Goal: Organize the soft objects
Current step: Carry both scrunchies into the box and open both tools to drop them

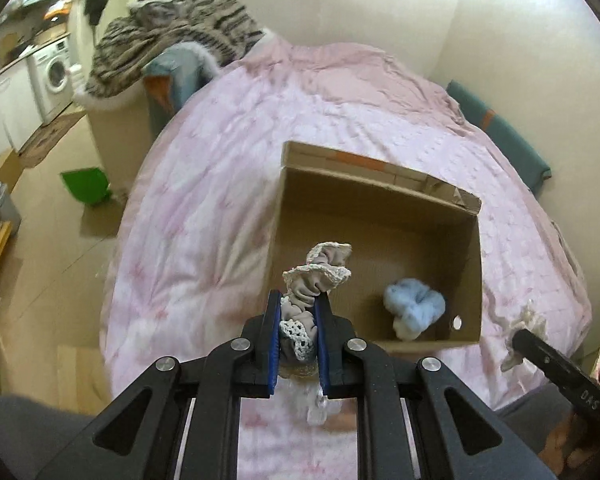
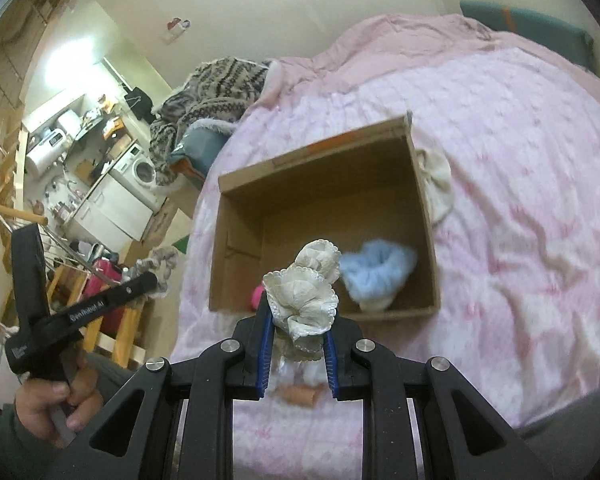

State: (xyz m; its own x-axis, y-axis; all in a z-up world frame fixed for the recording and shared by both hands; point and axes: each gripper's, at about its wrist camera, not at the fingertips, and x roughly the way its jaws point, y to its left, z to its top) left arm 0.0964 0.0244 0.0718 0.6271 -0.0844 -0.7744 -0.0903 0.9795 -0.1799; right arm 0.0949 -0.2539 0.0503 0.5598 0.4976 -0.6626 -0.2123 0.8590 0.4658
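Observation:
An open cardboard box (image 1: 380,216) sits on a pink bedspread; it also shows in the right wrist view (image 2: 324,196). A fluffy light-blue scrunchie (image 1: 414,306) lies inside the box, also seen in the right wrist view (image 2: 378,270). My left gripper (image 1: 298,300) is shut on a grey scrunchie with cream lace trim (image 1: 320,274), held above the box's near left corner. My right gripper (image 2: 298,312) is shut on a cream-white ruffled scrunchie (image 2: 308,292), held above the box's near wall. A pink soft object (image 2: 257,296) peeks from inside the box.
A cream cloth (image 2: 438,184) lies on the bedspread (image 2: 520,200) beside the box's right wall. A striped knitted blanket (image 1: 168,40) is heaped at the bed's far left. A teal headboard cushion (image 1: 500,132) lies at the right. A floor with a green bin (image 1: 86,186) lies left of the bed.

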